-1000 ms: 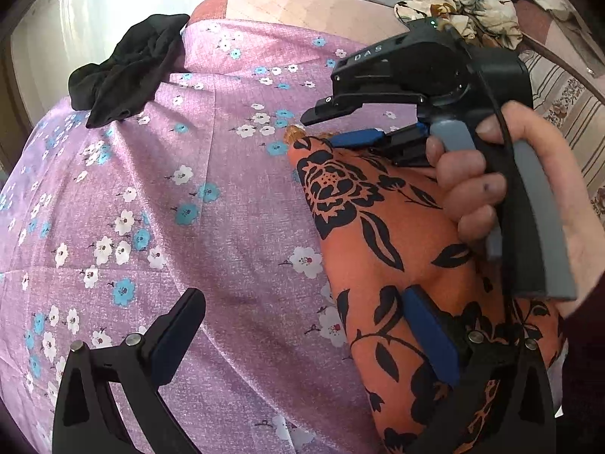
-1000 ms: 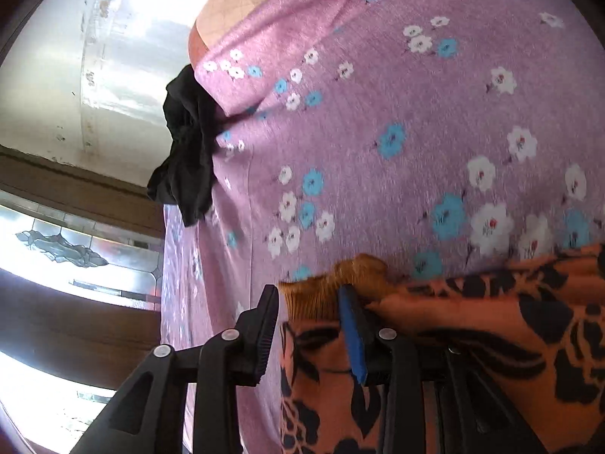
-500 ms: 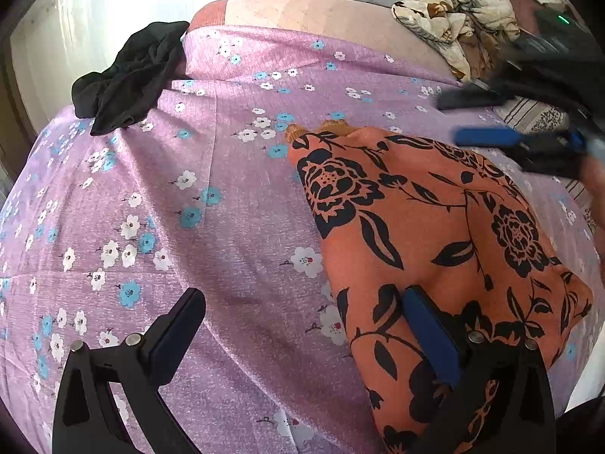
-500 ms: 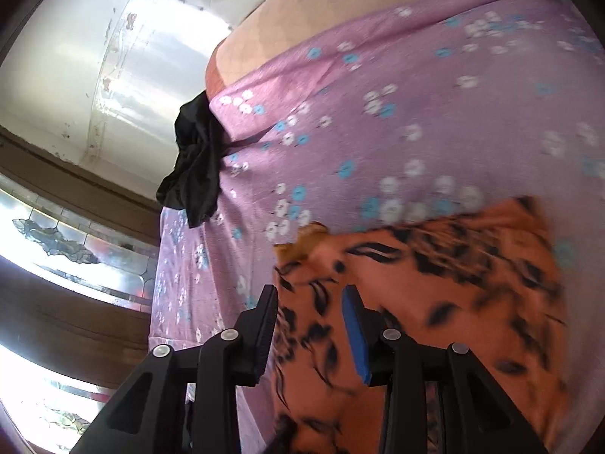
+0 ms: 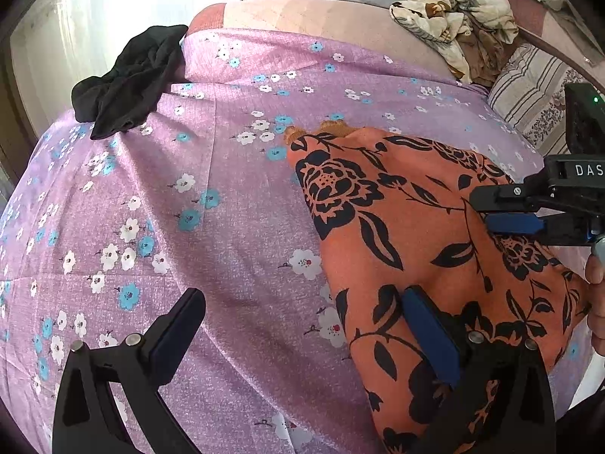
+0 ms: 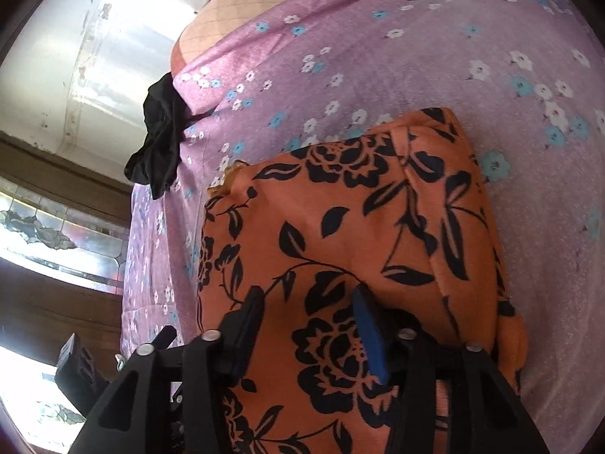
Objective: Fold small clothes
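While you look along your left gripper [image 5: 302,325], its jaws stand wide apart with nothing clamped: one finger hangs over the purple flowered bedsheet [image 5: 211,249], the other, blue-padded one lies over the near edge of the orange garment with black flowers [image 5: 412,227]. That garment lies flat on the bed, to the right of the view, with a mustard-coloured trim showing at its far corner. Your right gripper [image 5: 503,212] reaches in from the right edge, over the garment's right part, and your hand [image 5: 597,302] shows just below it. A crumpled black garment [image 5: 128,87] sits well apart at the far left of the sheet, and a heap of pale patterned clothes [image 5: 453,26] lies at the far right beside a striped pillow [image 5: 529,94]. From the right wrist view, your right gripper [image 6: 308,325] has its jaws opening; the orange garment [image 6: 359,227] lies spread beneath them, and no cloth is pinched between the pads. The black garment [image 6: 160,143] hangs at the sheet's [image 6: 416,56] left edge, near a window with patterned glass [image 6: 45,234].
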Motion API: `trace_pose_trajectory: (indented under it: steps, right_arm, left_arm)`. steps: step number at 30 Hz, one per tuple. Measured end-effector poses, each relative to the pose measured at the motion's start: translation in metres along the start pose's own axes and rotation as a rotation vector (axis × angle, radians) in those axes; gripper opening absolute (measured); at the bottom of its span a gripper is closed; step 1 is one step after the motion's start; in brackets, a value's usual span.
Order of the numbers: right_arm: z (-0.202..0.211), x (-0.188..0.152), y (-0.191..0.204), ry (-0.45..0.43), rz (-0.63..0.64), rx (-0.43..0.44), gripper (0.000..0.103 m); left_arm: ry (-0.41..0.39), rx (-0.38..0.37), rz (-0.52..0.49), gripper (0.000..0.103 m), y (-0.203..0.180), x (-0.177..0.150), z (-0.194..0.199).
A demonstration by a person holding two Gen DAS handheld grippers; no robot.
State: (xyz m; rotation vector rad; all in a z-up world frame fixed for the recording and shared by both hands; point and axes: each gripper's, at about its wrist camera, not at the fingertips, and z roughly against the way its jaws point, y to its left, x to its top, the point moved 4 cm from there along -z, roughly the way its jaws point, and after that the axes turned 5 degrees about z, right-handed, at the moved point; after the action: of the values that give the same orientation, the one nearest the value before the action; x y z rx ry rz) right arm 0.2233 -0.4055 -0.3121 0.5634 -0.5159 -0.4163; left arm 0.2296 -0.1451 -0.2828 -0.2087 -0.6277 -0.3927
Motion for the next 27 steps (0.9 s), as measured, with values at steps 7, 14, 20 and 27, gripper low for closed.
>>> trace_pose_trajectory:
  steps: [7, 14, 20, 27]
  right_arm:
    - [-0.004, -0.001, 0.009, 0.015, 0.054, -0.007, 0.063]
    - [0.006, 0.002, 0.0, 0.021, -0.014, 0.077, 0.063]
    - [0.016, 0.002, -0.002, 0.012, 0.002, 0.1, 0.063]
    - [0.022, 0.003, -0.009, 0.001, -0.006, 0.11, 0.059]
  left_arm:
    - [-0.003, -0.002, -0.003, 0.103, 0.0, 0.0, 0.0]
    - [0.001, -0.005, 0.002, 0.103, 0.0, 0.0, 0.0]
    - [-0.004, -0.009, 0.0, 0.103, 0.0, 0.001, -0.001]
    - [-0.006, -0.01, -0.004, 0.103, 0.0, 0.001, -0.003]
